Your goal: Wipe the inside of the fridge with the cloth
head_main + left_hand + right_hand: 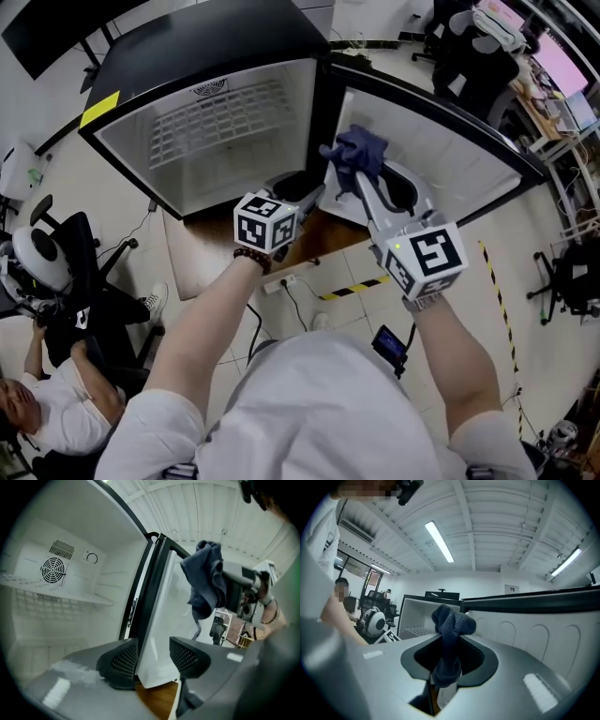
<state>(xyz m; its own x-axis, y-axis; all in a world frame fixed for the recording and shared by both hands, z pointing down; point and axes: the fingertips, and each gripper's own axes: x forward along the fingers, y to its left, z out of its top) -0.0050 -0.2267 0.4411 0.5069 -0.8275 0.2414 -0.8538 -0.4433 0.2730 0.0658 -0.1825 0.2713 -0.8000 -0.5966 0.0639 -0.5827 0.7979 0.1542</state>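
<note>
A small black fridge [216, 131] stands open with white walls and a wire shelf [220, 117] inside; its door [441, 159] is swung out to the right. My right gripper [361, 178] is shut on a dark blue cloth [361, 150], which bunches above the jaws [450, 630] in front of the door's inner face [534, 634]. My left gripper [302, 187] is open at the fridge's lower front. In the left gripper view, the door's bottom corner [157, 667] lies between its jaws [150, 660]. The cloth [206, 581] hangs to the right, and the fan vent [51, 569] shows on the back wall.
The fridge rests on a wooden board [216, 253]. A power strip [281, 281] and yellow-black tape [352, 289] lie on the floor in front. A seated person [37, 403] and a chair [56, 262] are at the left. Desks and chairs [553, 84] crowd the right.
</note>
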